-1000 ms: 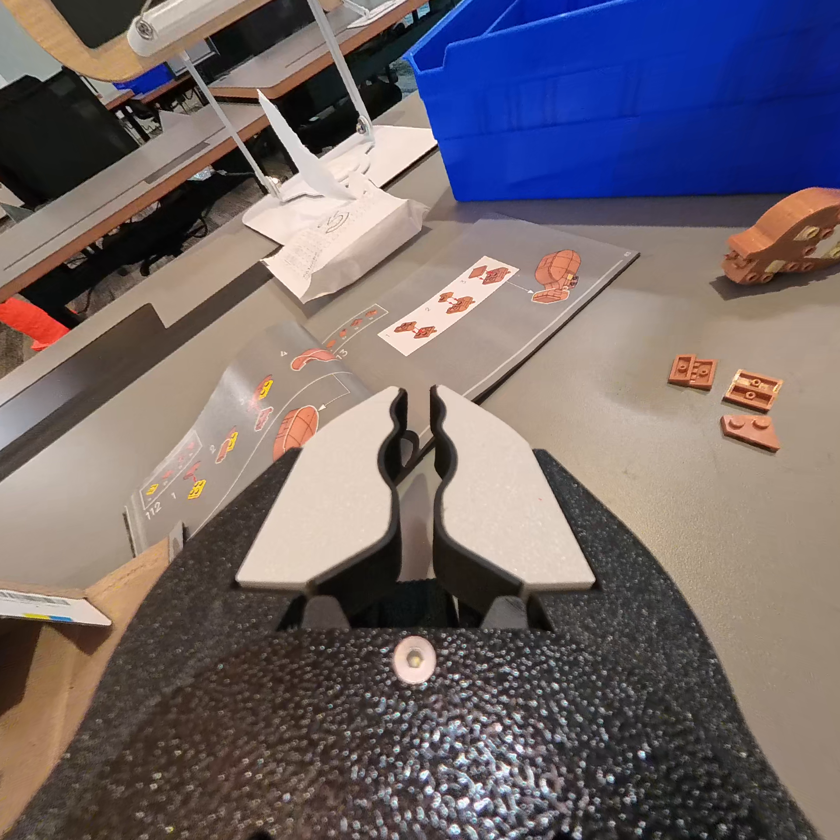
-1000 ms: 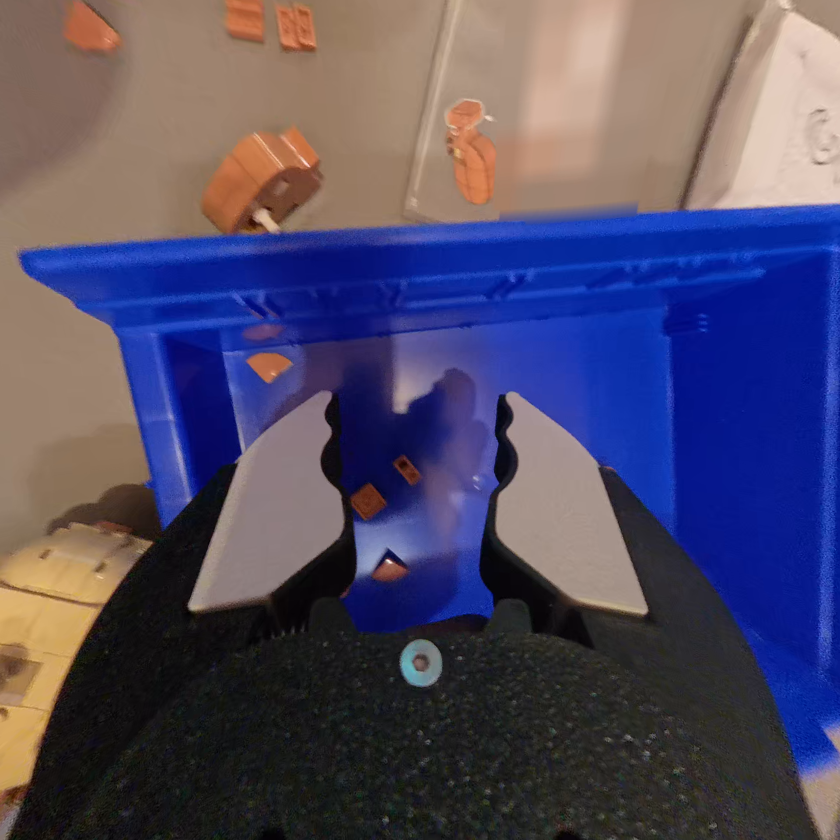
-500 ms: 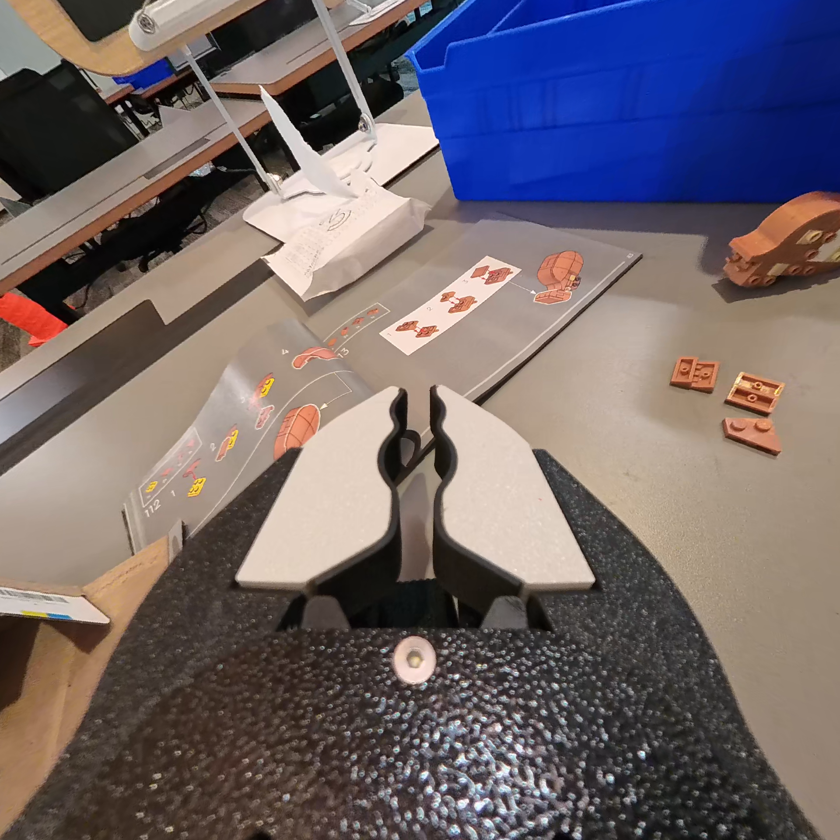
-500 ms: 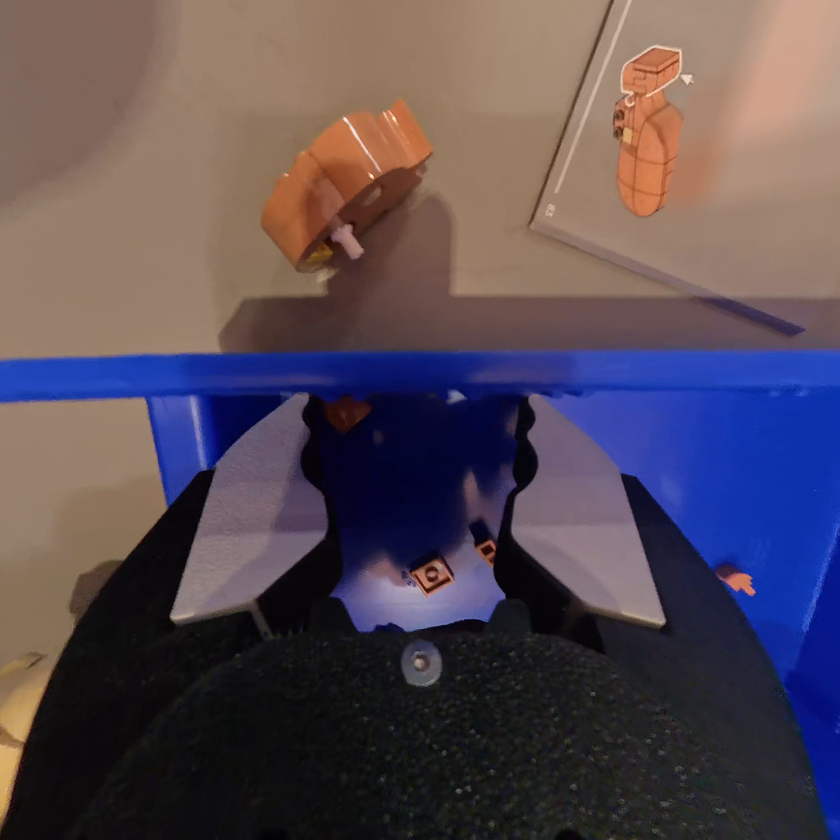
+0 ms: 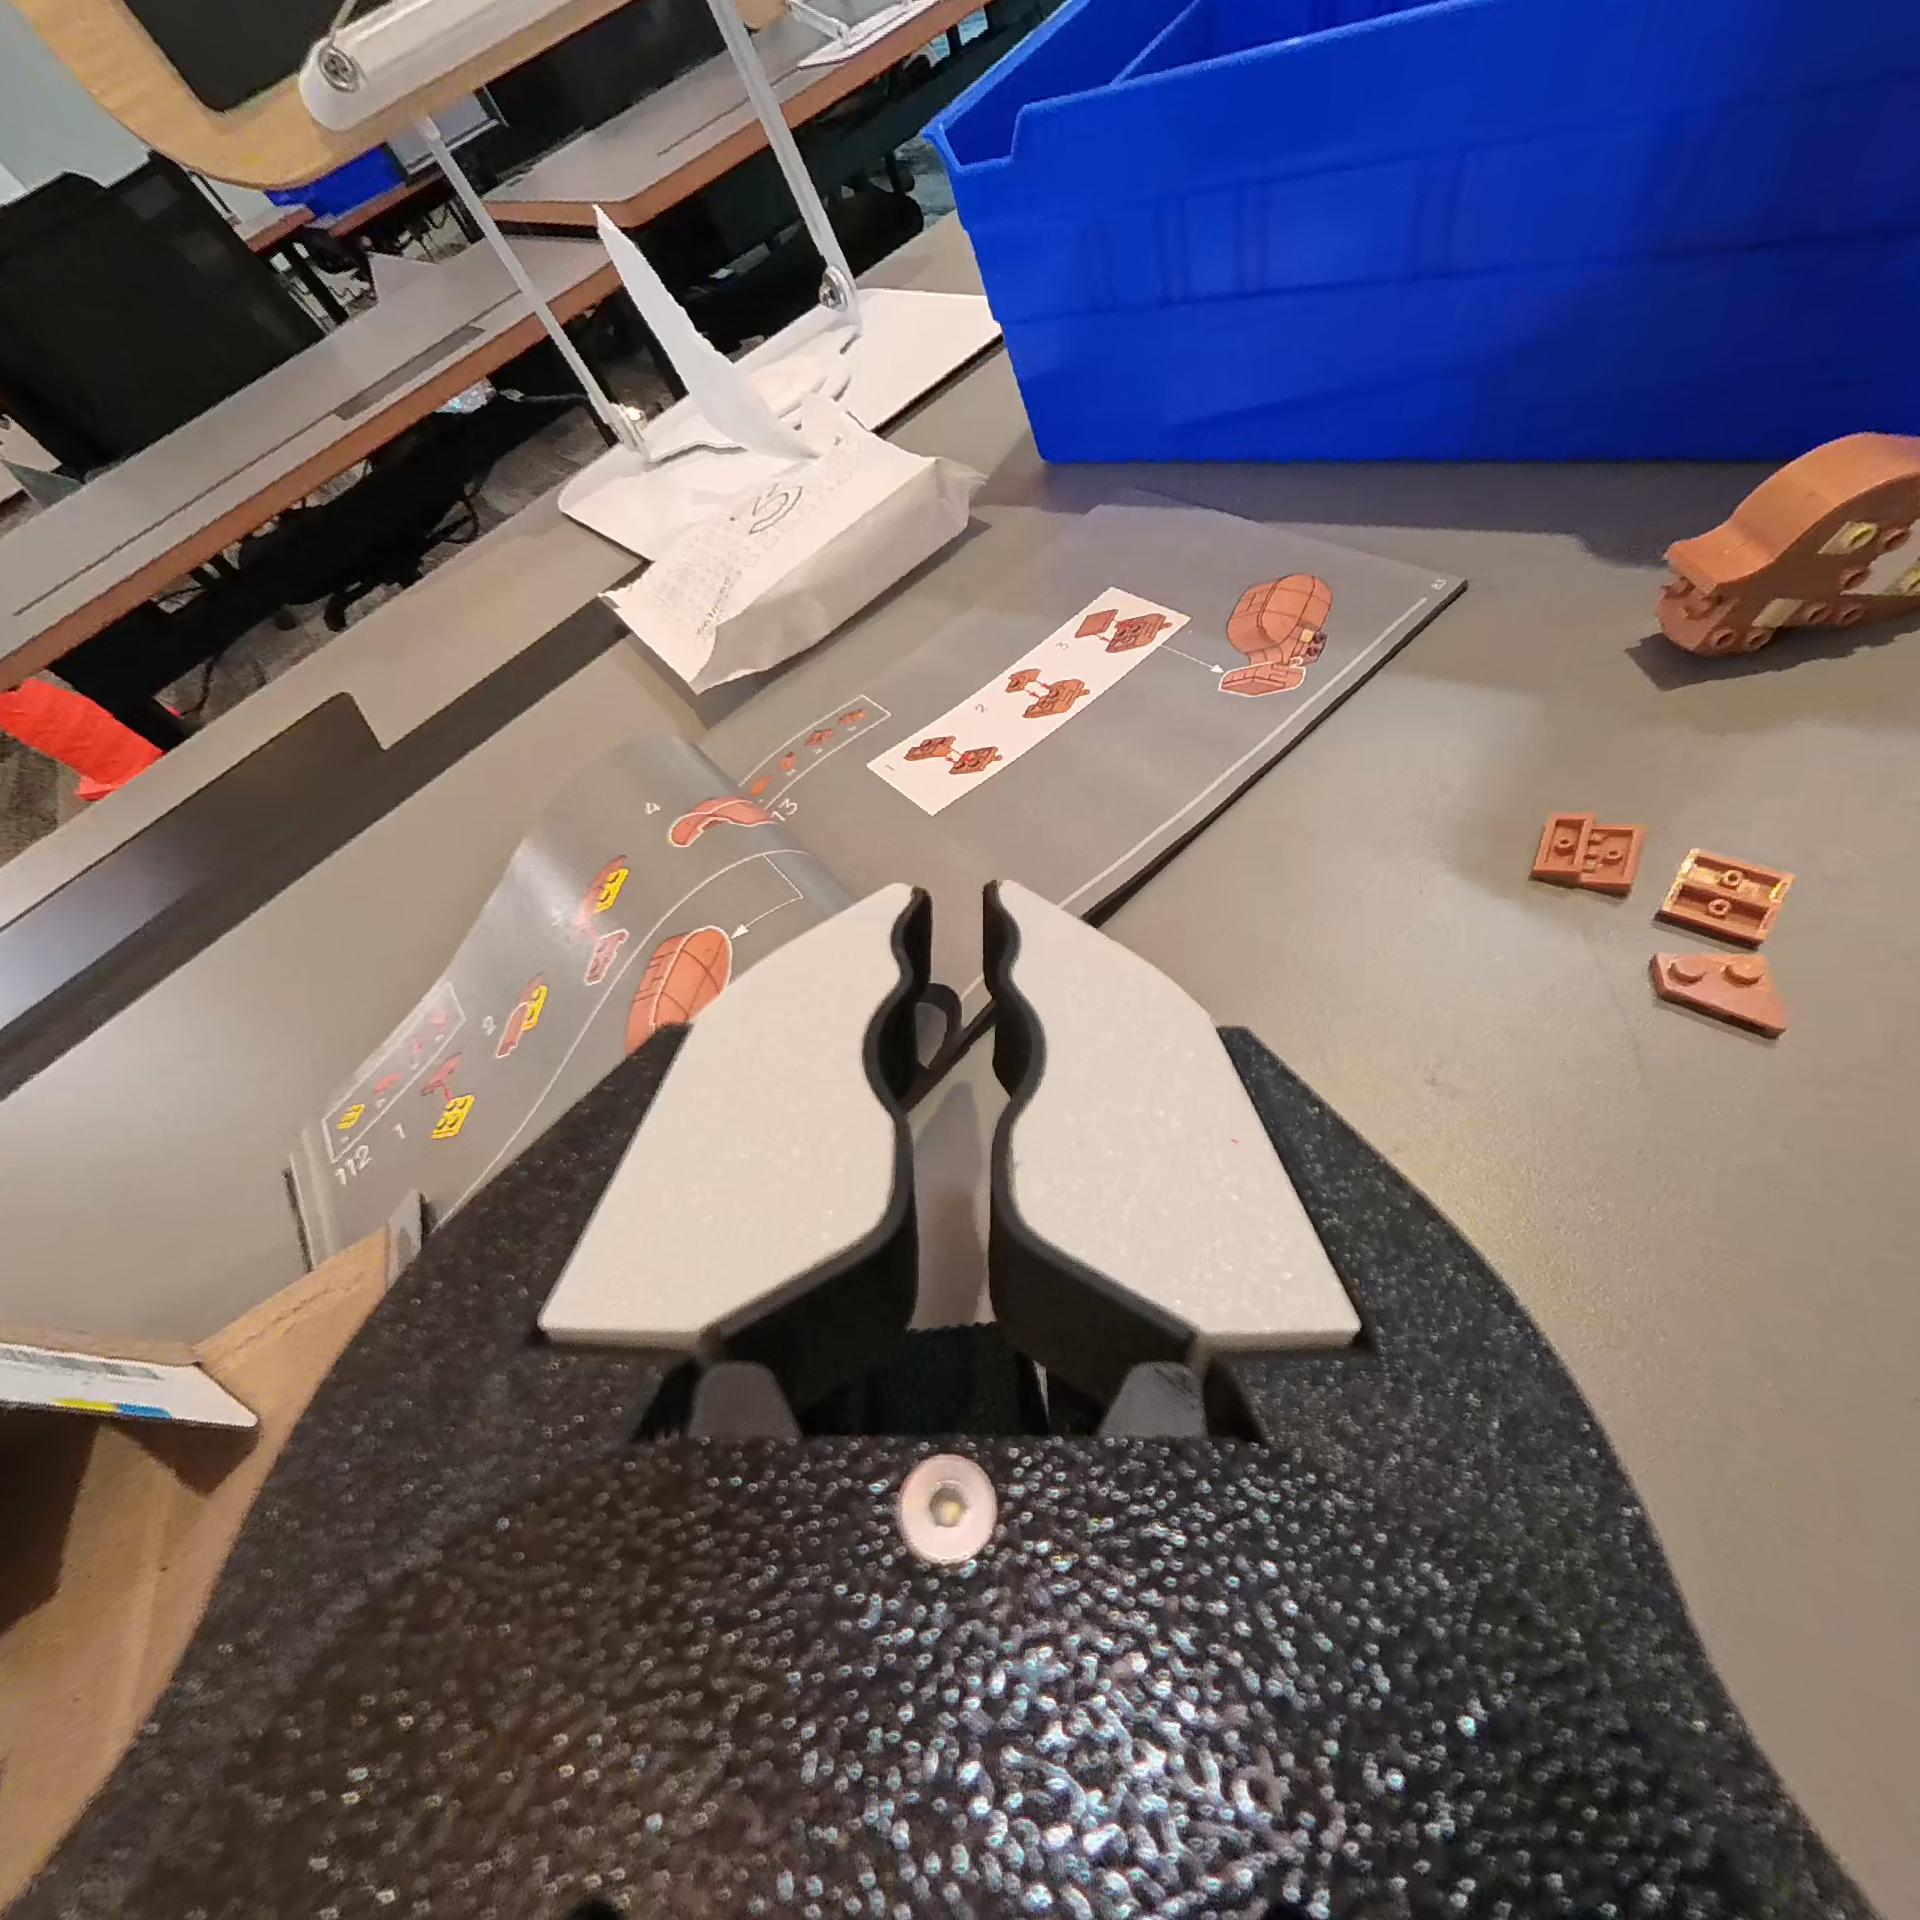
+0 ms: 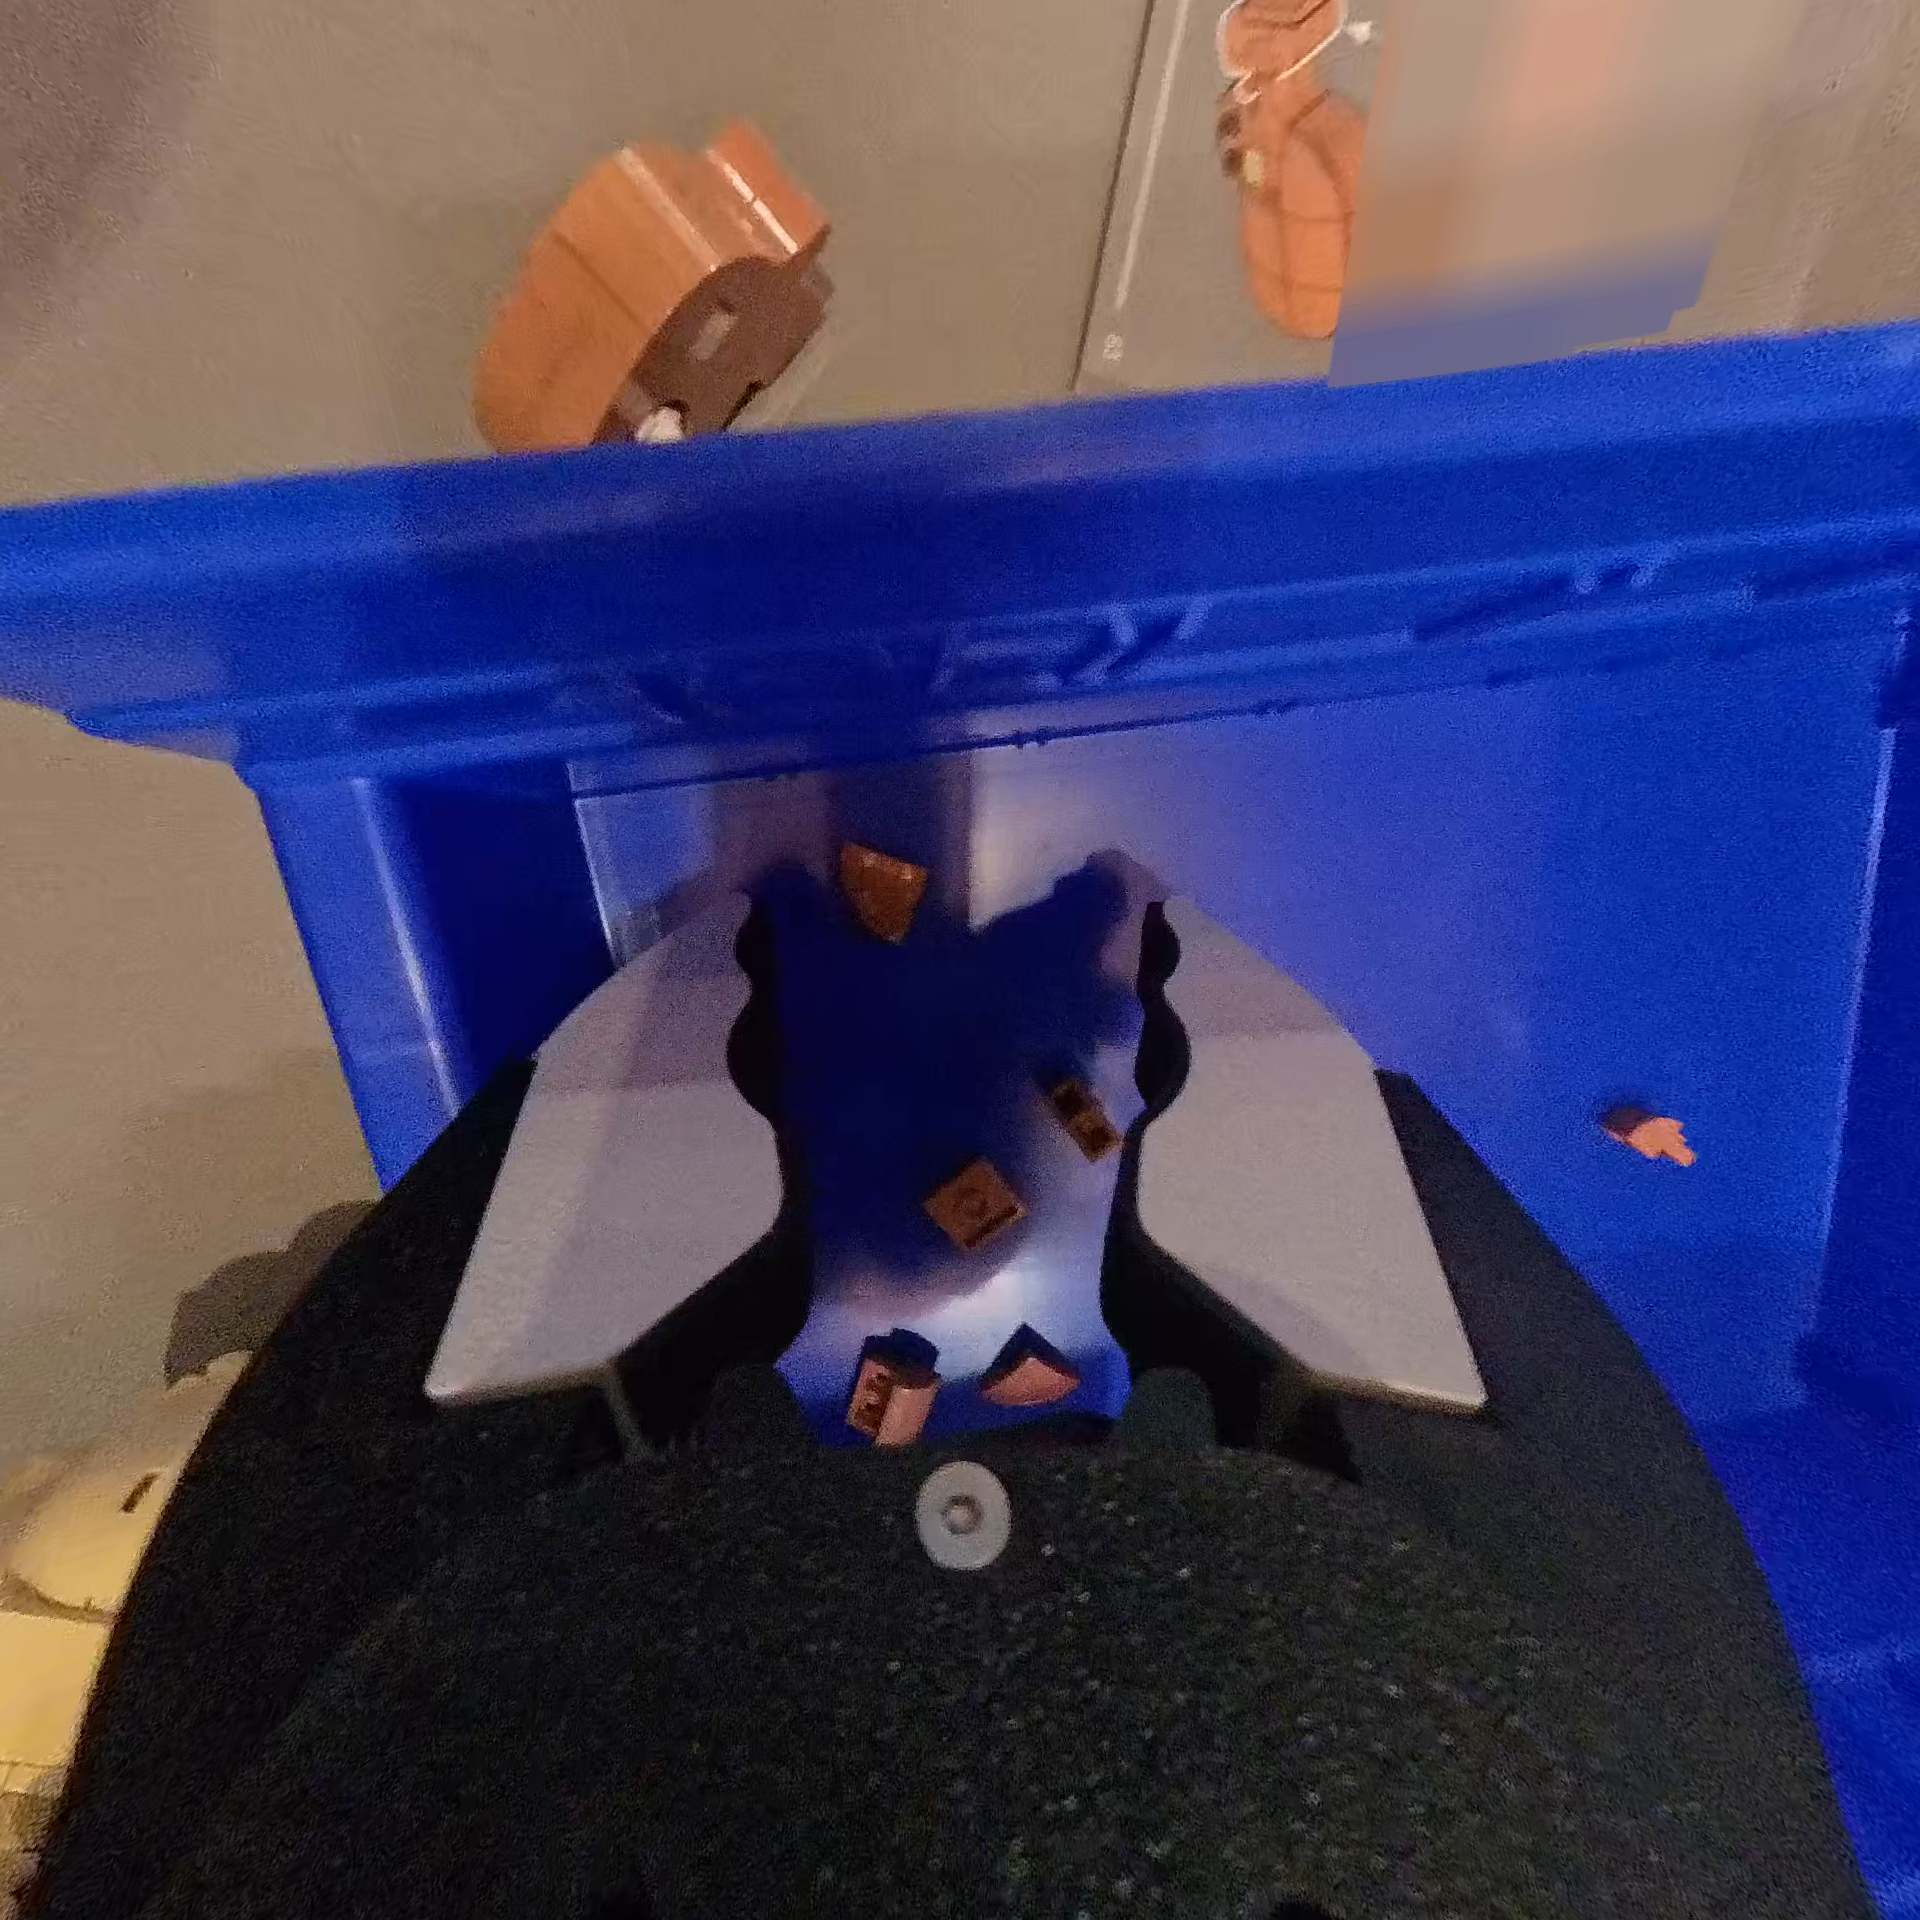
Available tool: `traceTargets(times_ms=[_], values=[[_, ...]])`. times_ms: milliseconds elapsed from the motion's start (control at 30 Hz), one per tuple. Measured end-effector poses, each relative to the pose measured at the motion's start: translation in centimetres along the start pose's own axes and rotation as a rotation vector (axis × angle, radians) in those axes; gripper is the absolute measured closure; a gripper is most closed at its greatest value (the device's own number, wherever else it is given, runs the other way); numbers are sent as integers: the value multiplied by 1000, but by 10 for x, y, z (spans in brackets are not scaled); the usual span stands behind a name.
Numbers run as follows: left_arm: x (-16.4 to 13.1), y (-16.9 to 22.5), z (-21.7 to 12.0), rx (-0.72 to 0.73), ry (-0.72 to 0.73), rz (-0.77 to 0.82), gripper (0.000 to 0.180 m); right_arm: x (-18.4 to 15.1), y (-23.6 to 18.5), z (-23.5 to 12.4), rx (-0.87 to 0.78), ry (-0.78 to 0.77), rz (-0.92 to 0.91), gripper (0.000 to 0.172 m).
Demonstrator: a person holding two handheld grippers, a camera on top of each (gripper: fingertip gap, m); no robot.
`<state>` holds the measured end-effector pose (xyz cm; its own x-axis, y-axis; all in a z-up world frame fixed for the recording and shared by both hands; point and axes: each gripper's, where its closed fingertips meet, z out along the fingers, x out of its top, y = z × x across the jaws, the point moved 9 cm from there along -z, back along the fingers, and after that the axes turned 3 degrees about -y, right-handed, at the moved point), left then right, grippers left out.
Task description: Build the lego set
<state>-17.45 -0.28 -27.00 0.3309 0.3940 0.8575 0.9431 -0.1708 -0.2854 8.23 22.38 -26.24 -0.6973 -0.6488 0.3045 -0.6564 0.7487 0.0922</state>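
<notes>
Left hand-held gripper (image 5: 956, 904) hung low over the table (image 5: 1455, 1247), all but closed: a thin slit between the pads, nothing in it. A cardboard box (image 5: 94, 1507) sat by its near-left side. Just ahead of the tips lay an open booklet (image 5: 1143, 727), its near page curling up. Off to the right were three small brown plates (image 5: 1714, 914), well apart from the tips. Further back stood a brown brick build (image 5: 1808, 561), a white paper bag (image 5: 790, 551) and the blue bin (image 5: 1455, 260).

Right hand-held gripper (image 6: 951, 925) pointed down into the blue bin (image 6: 935, 540), wide open, pads touching nothing. On the bin floor between the fingers (image 6: 623, 1143) lay loose bits. Nearest the wrist were two small pcs (image 6: 894, 1392), then a square plate (image 6: 974, 1205) and a thin dark piece (image 6: 1081, 1117) close to the right finger. A wedge (image 6: 883, 888) lay just past the tips, and one stray bit (image 6: 1652, 1138) sat off to the right. Beyond the rim a rounded brown build (image 6: 655, 291) rested on the table.

Risks, as I read it: the bits were tiny, flat and close together. A close could pinch two at once, or flick one away off the smooth floor. The bin was in shadow and the view blurry, so aim looked shaky. Wide fingers could also knock the bin wall.
</notes>
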Motion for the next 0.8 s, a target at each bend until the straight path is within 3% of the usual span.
traceTargets(times_ms=[200,300,533,567,700,800], values=[[0,0,0,0,0,1,172,3,-10,9,74,-7,35,128],[0,0,-1,-2,4,2,172,4,-11,8,78,-23,34,155],[0,-2,-5,-5,19,-20,172,1,-14,2,45,-53,101,157],[1,-1,-6,-5,22,-19,172,-2,-14,-6,20,-39,126,167],[5,0,-12,-8,45,-15,172,-4,-27,-58,-76,131,310,169],[9,1,-14,-21,64,-25,172,-1,-41,-81,-154,158,356,168]])
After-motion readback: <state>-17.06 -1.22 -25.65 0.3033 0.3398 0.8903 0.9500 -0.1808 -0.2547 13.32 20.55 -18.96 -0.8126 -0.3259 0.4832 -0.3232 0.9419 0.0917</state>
